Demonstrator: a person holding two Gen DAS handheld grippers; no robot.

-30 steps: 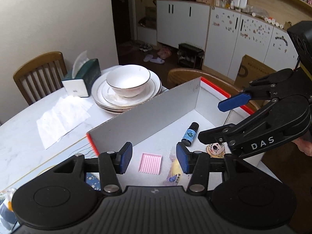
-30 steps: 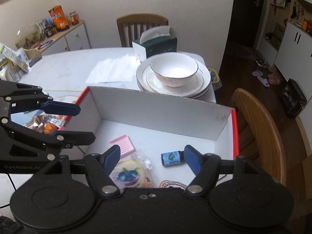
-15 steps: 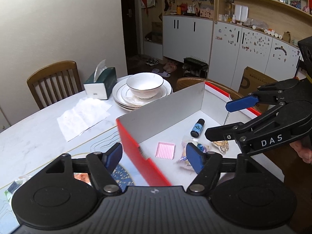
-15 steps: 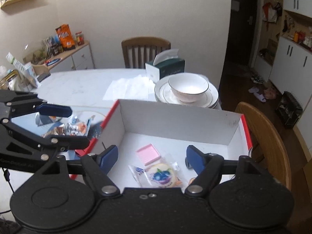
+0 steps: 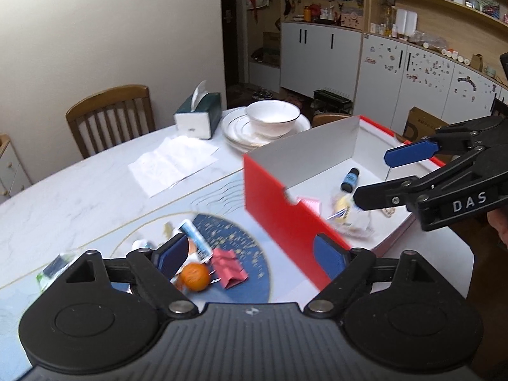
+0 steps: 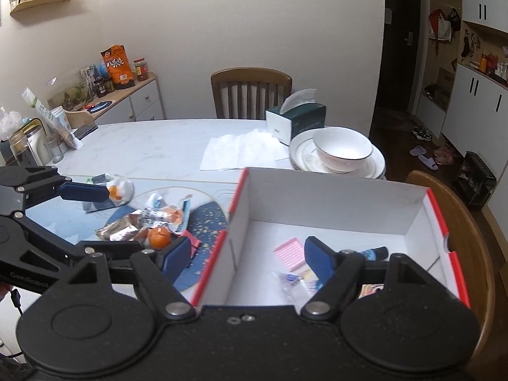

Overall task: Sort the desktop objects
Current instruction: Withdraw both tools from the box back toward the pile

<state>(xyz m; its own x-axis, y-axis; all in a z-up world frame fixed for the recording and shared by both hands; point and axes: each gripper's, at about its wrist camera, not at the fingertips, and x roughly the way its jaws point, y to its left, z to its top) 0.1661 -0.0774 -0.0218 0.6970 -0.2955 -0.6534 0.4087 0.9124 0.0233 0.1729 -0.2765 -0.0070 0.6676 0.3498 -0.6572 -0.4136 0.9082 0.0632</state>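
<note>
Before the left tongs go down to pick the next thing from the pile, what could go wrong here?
1. The orange is round and lies against a red packet and wrappers; open tongs may push it away so it rolls.
2. The red wall of the box stands close beside the pile; the left tongs may knock it.
3. The right tongs hang open over that same wall, so the two could collide.

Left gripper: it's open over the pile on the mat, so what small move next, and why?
Probably lower the left gripper onto the orange and close. Both grippers are open and hold nothing; the orange lies right by the left blue pad, outside the red box, which already holds a small bottle and a pink pad. The view is blurred, so steady first.
</note>
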